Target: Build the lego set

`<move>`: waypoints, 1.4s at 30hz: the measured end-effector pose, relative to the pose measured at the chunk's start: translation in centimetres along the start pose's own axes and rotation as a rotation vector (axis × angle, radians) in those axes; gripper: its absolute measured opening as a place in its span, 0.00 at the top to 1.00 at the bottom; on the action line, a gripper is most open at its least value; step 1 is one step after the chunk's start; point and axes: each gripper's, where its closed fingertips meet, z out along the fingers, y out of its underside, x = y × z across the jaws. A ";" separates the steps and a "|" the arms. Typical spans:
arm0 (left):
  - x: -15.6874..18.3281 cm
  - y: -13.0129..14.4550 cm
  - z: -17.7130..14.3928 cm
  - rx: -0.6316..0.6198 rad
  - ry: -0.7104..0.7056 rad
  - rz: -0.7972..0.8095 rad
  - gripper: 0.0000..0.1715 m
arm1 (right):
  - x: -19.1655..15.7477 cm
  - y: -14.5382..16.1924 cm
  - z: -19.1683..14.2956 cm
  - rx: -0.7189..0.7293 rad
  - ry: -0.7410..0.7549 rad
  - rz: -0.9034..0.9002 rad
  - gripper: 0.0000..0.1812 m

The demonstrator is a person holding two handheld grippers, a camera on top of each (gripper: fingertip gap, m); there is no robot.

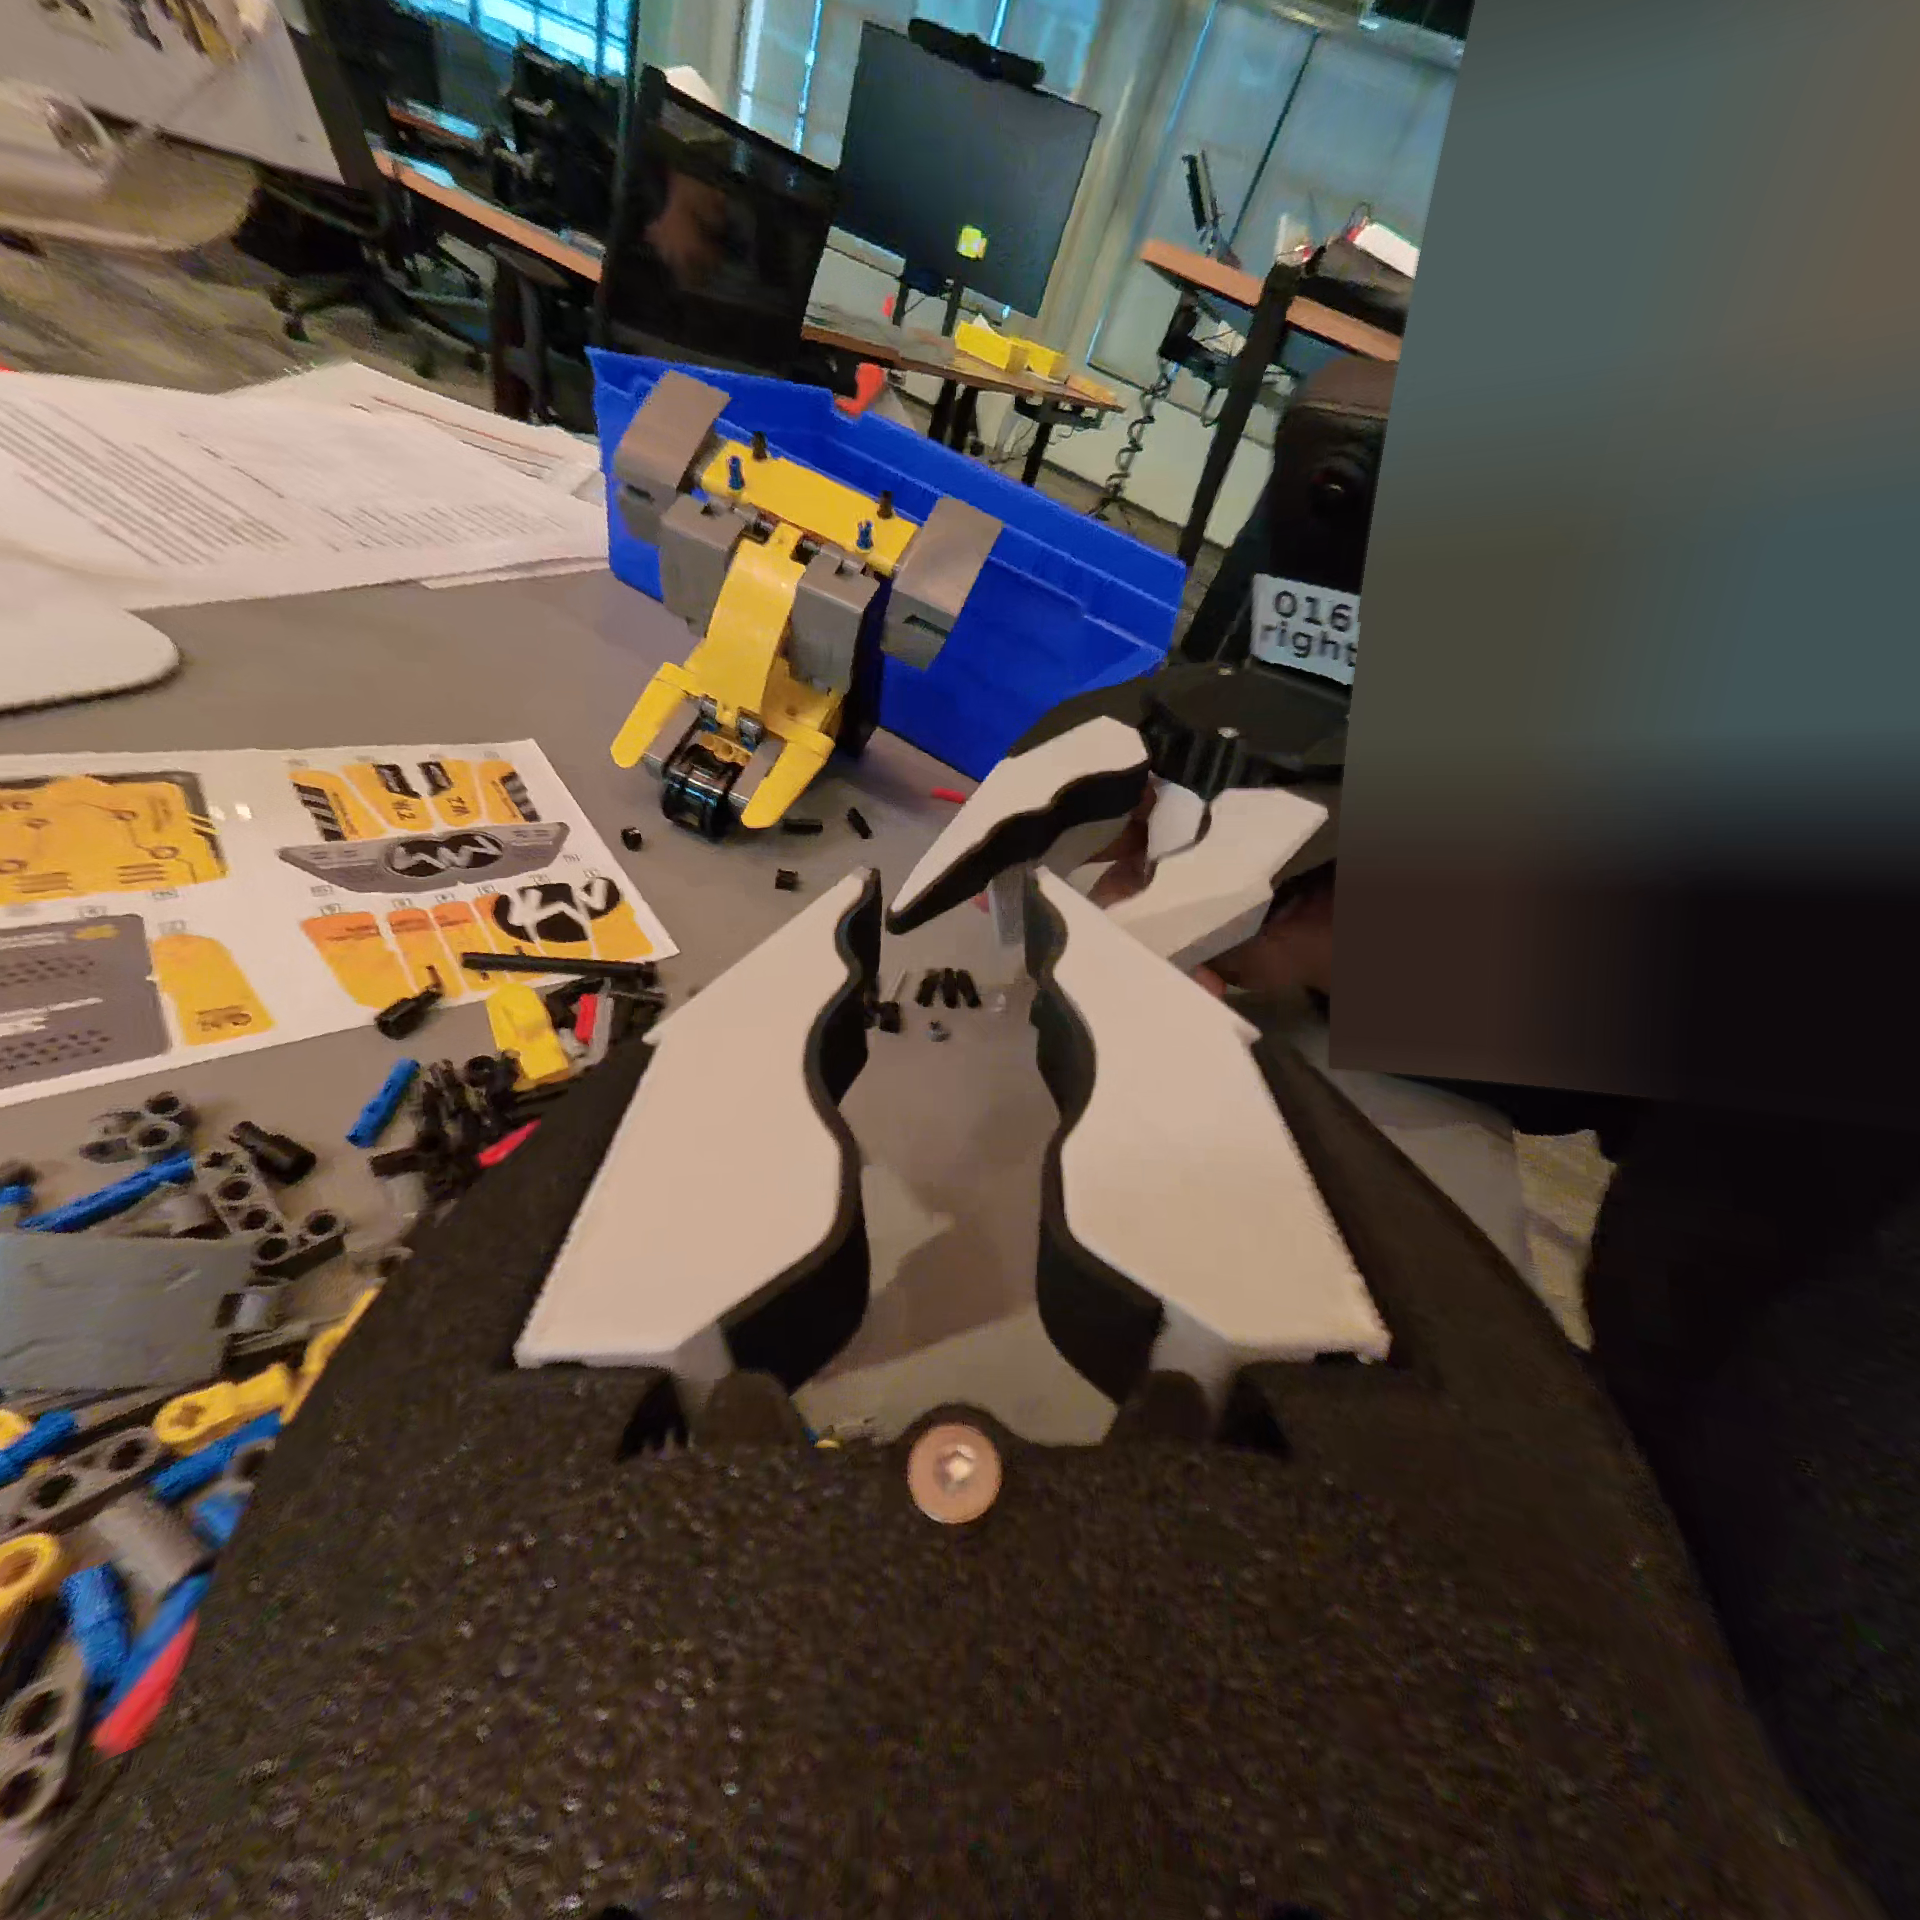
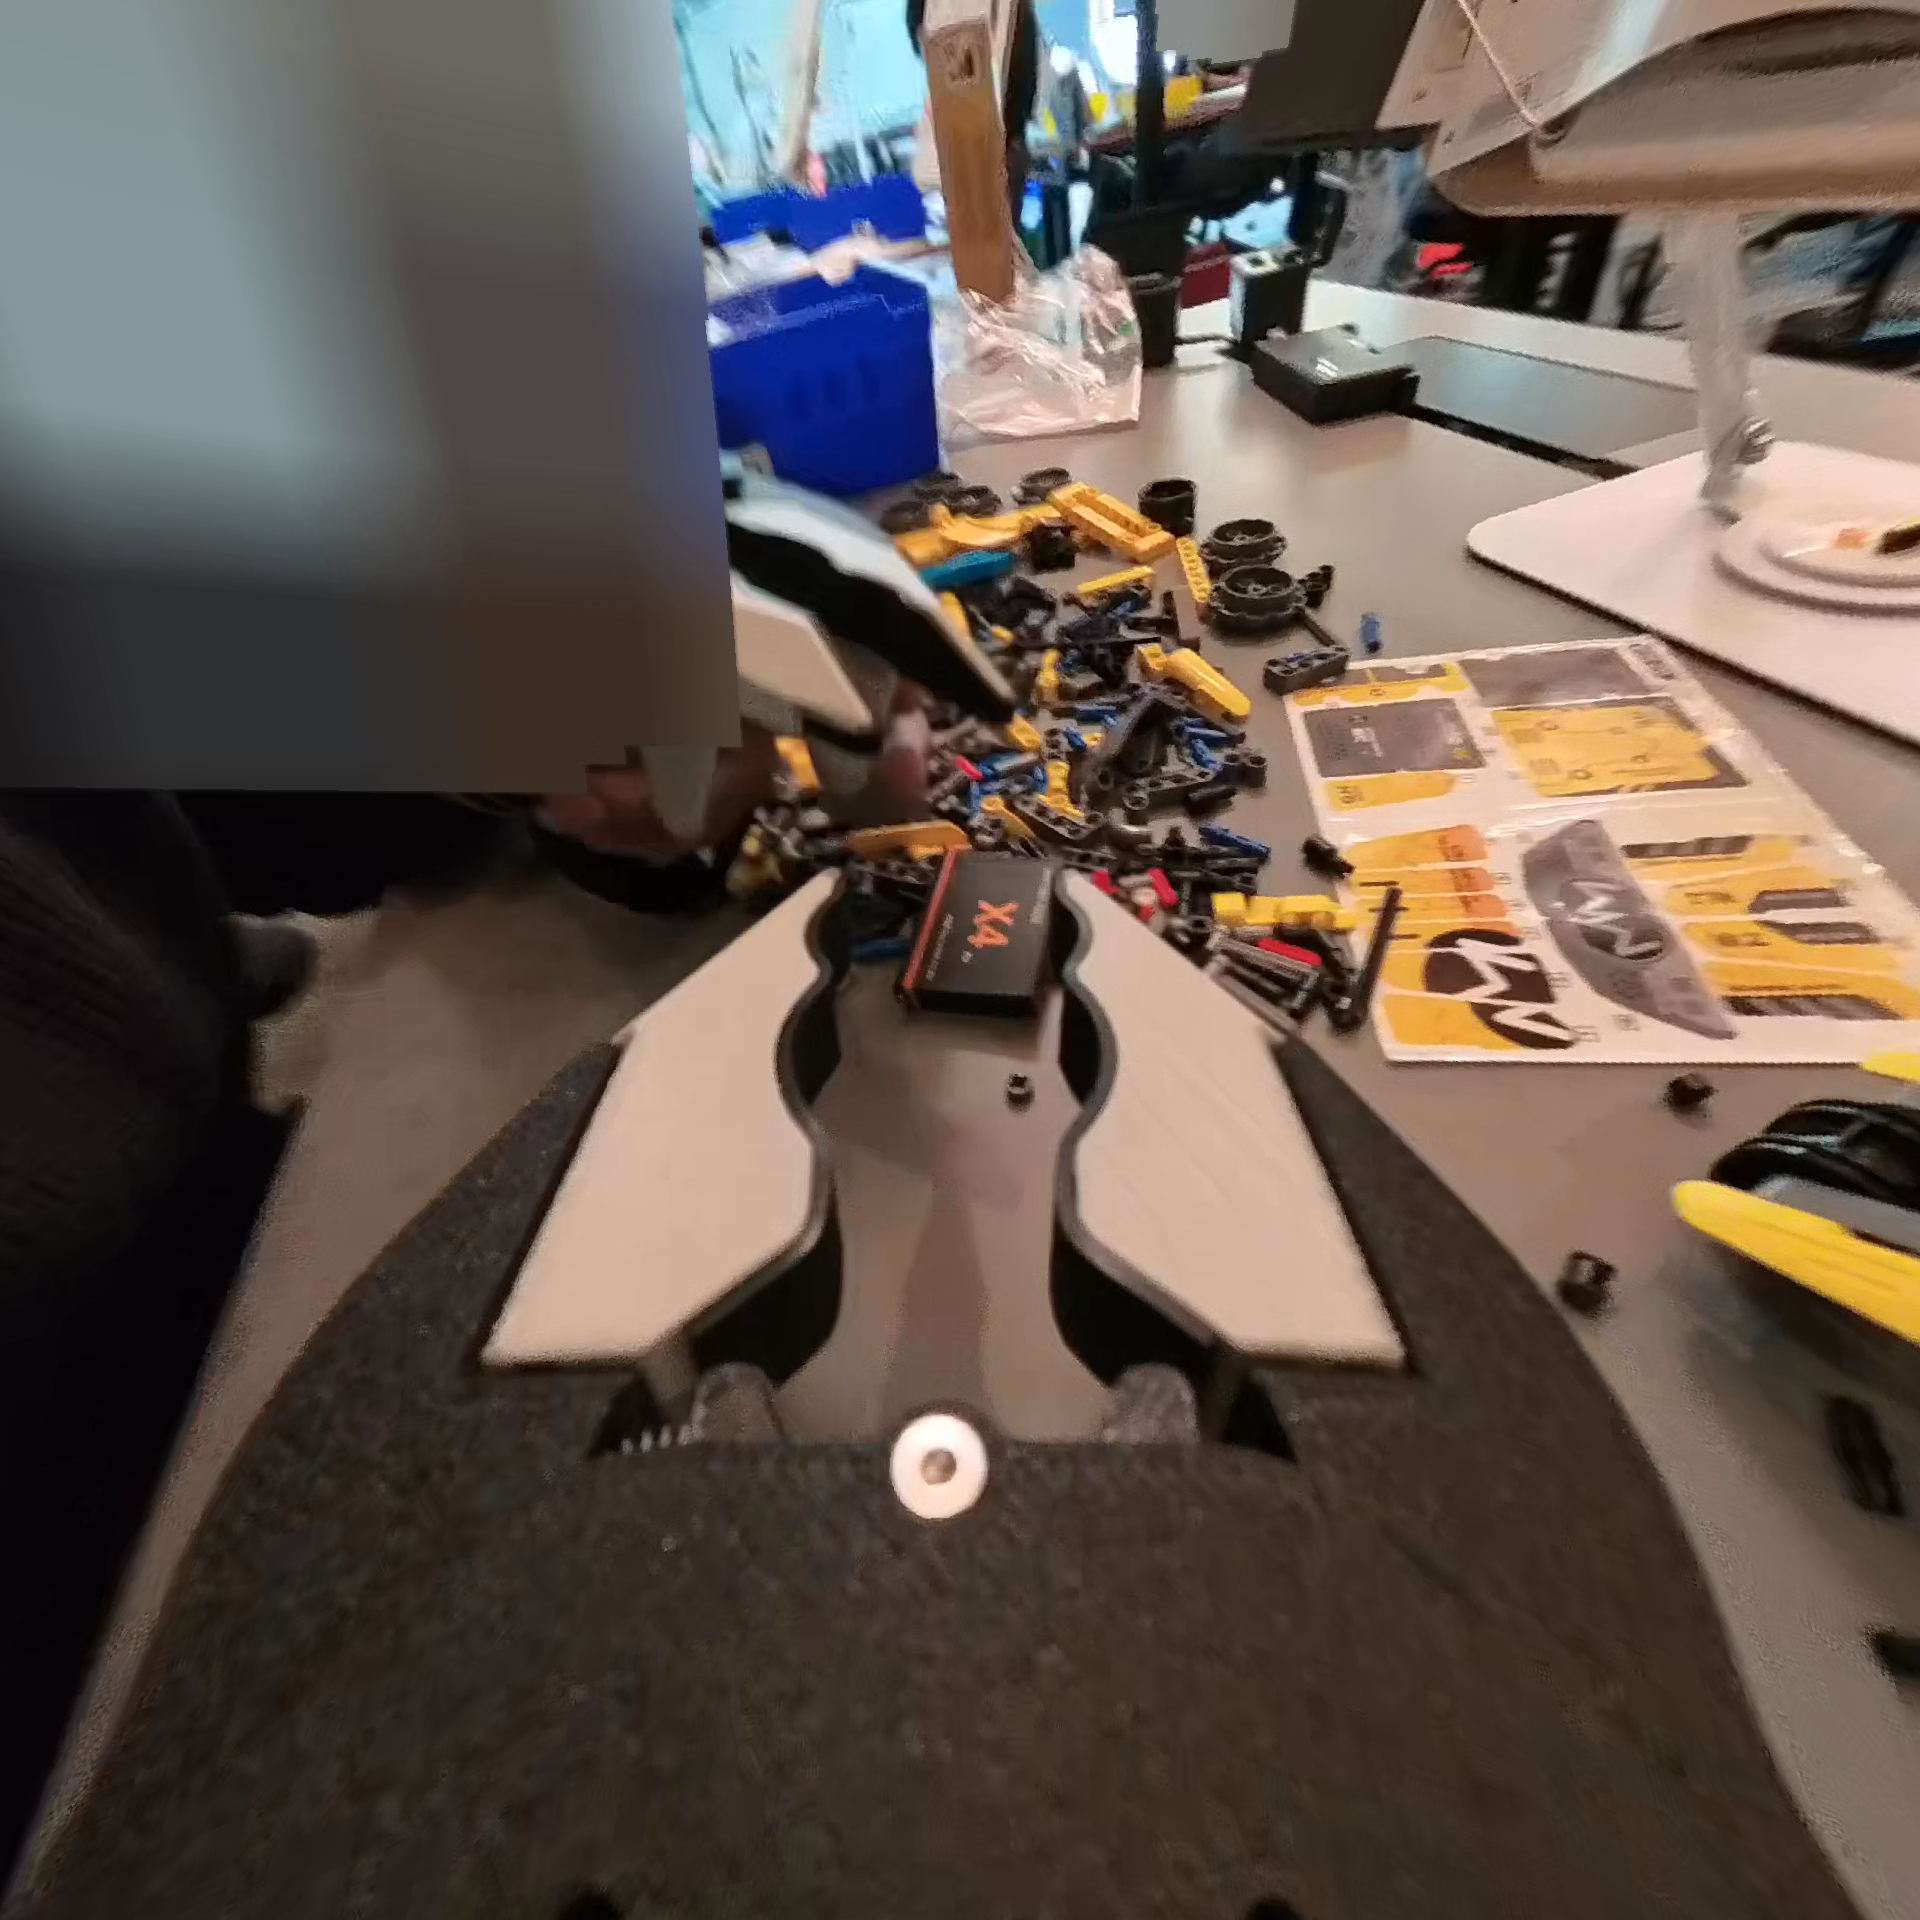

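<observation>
Hovering low over the grey desk (image 1: 343, 665), the left claw (image 1: 951, 914) has its jaws spread and nothing between them, only a few small black pins (image 1: 945, 987) lying on the bare surface just beyond its tips. The right claw (image 2: 945, 914) is likewise spread and holding nothing, its tips flanking, but apparently not touching, a small black box (image 2: 977, 951) at the near edge of the parts heap (image 2: 1101, 717); in the left wrist view that same claw crosses in from the right of the frame, its tips close to the left claw's. The half-built yellow and grey model (image 1: 769, 623) stands tilted at centre frame, propped against a blue bin (image 1: 1039, 623), probably so that its upper pins stay reachable while both claws fetch parts. A sticker sheet (image 1: 312, 883) lies flat at left, a few parts resting on its near edge. Loose pieces crowd the lower left of the left wrist view and the middle of the right wrist view, leaving a clear strip of desk only directly between the two claws and the model. The desk's near edge runs along the left of the right wrist view, so any piece nudged that way could drop. The build looks to be at an early to middle stage, with the next piece not yet picked.
</observation>
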 end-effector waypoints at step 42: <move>0.3 -1.0 -0.8 0.086 -0.074 0.209 0.87 | -0.7 0.4 0.2 -0.088 0.047 -0.092 0.82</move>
